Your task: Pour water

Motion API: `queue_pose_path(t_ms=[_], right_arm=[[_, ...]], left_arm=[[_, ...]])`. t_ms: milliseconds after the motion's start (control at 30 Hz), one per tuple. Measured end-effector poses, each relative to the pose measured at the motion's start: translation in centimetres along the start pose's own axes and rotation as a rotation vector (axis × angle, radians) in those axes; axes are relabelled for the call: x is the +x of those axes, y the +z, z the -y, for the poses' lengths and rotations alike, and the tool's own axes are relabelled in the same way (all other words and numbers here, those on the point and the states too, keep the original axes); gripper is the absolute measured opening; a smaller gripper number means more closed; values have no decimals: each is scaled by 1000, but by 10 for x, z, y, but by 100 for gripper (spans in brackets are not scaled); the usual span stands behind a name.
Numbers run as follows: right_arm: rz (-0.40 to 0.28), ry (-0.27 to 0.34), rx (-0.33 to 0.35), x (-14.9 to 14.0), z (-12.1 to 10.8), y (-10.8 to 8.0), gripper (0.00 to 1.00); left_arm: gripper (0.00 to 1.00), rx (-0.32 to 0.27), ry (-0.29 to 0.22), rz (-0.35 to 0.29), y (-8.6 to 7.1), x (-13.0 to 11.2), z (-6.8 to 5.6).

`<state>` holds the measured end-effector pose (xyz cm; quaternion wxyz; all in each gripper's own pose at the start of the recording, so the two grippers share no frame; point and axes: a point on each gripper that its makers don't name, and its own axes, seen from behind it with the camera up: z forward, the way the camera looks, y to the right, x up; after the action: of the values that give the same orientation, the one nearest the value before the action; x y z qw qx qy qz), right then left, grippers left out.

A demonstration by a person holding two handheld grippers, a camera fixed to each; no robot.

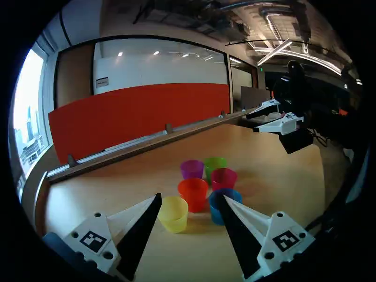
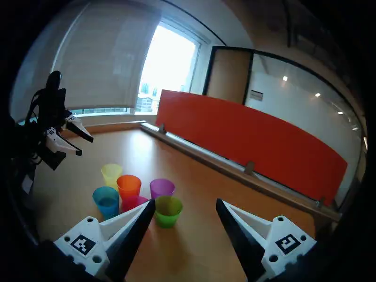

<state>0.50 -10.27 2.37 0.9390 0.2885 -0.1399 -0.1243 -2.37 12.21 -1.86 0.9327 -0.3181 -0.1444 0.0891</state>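
Observation:
Six plastic cups stand clustered on the wooden table point(image 1: 277, 174): yellow point(image 1: 173, 214), orange point(image 1: 193, 191), blue point(image 1: 215, 207), pink point(image 1: 224, 178), purple point(image 1: 192, 168) and green point(image 1: 215, 163). My left gripper point(image 1: 191, 196) is open just short of the yellow and blue cups, holding nothing. In the right gripper view the same cups show: yellow point(image 2: 112, 174), orange point(image 2: 129, 185), blue point(image 2: 106, 201), pink point(image 2: 131, 203), purple point(image 2: 162, 188), green point(image 2: 168, 210). My right gripper point(image 2: 184, 201) is open above the table beside the green cup, empty. Whether any cup holds water I cannot tell.
Each gripper appears far off in the other's view, held above the table: the right one point(image 1: 251, 123) and the left one point(image 2: 86, 146). An orange divider panel point(image 1: 141, 113) with a rail runs along the table's far edge. A bright window point(image 2: 169, 70) lies beyond.

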Motion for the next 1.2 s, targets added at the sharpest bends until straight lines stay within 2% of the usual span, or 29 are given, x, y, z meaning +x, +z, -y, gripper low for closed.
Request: queue_pose_path(t_ms=[267,700,1200], right_arm=[[28,-5,38,-5,5,11,100],[75,-15,84,-22,11,29,100],[102,-4,105,-38,11,44,100]], left_arm=[[86,-57,9,44,9,-13,-13],[86,-155,52,128,27,-39,-37],[86,-224,81,209,45,-67,-53]])
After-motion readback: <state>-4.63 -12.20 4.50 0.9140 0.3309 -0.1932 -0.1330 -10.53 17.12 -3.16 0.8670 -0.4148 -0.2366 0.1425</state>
